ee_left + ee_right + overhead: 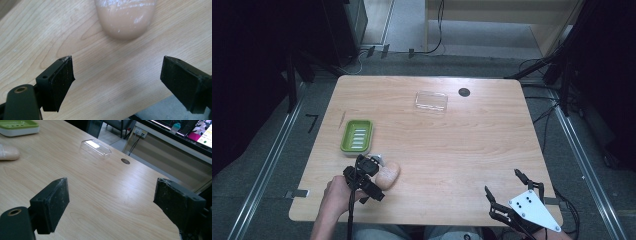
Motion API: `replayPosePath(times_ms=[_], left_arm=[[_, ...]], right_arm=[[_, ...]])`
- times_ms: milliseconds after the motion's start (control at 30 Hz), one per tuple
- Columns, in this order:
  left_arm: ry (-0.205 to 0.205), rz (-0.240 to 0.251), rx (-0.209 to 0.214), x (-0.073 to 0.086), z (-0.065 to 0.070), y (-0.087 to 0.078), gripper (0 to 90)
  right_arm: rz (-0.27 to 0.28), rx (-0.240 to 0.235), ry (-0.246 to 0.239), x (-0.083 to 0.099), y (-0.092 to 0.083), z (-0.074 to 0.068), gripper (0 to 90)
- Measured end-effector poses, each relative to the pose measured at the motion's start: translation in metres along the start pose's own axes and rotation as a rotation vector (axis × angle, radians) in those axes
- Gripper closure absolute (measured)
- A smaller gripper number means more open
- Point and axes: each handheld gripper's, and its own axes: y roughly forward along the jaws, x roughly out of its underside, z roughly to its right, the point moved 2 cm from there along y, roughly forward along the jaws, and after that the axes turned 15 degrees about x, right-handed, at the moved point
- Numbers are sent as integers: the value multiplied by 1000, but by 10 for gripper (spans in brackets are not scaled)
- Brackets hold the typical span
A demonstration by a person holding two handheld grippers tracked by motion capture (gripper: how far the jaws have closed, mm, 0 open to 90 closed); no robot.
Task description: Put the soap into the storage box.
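My high camera overlooks the counter [452, 145]; both tongs cameras sit close, sharing the soap [125, 18].

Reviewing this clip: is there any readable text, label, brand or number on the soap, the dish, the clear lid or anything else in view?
None can be read.
Soap bar: whitish scuffs, no legible stamp.
Green soap dish: no marking visible.
Clear lid: no marking visible.
Screen beyond the table in the right gripper view: small lines of text, too blurred to read.
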Motion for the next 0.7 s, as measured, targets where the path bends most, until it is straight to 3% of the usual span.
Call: replayPosePath(times_ms=[700], left_arm=[[18, -12, 17, -29, 3, 7, 113]], right_arm=[[1, -2, 0, 0, 0, 1, 133]])
